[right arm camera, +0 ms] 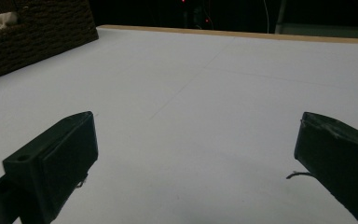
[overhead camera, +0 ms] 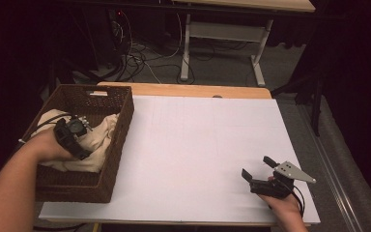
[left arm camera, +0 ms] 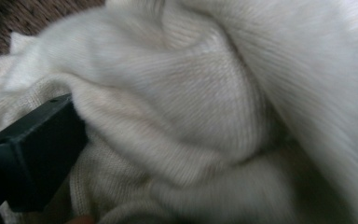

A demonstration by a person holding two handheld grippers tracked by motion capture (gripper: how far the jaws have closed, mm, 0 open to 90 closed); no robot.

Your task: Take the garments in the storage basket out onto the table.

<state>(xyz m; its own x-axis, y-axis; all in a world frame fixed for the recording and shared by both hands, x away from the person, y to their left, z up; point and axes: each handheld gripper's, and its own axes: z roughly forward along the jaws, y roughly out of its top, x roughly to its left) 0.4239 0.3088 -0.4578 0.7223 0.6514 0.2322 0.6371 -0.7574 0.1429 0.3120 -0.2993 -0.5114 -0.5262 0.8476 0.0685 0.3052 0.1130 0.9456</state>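
A cream knitted cloth [overhead camera: 101, 136] lies bunched inside a dark woven basket [overhead camera: 124, 126] at the table's left. My left gripper [overhead camera: 80, 126] reaches down into the basket and presses into the cloth. In the left gripper view the knit [left arm camera: 205, 102] lies close up against one black finger [left arm camera: 37, 144], which stands far to the left; folds cover the other finger. My right gripper [overhead camera: 257, 166] rests low over the white table sheet [overhead camera: 198, 140] at the front right, open, with nothing between its fingers [right arm camera: 56, 163]. The basket [right arm camera: 37, 37] and a bit of cloth [right arm camera: 0, 19] show far off in the right gripper view.
The white sheet [right arm camera: 191, 84] covers most of the wooden table, whose far edge [overhead camera: 198, 90] shows bare wood. Beyond it stand another table's white legs [overhead camera: 186, 46] and a tangle of cables [overhead camera: 135, 55] on the floor.
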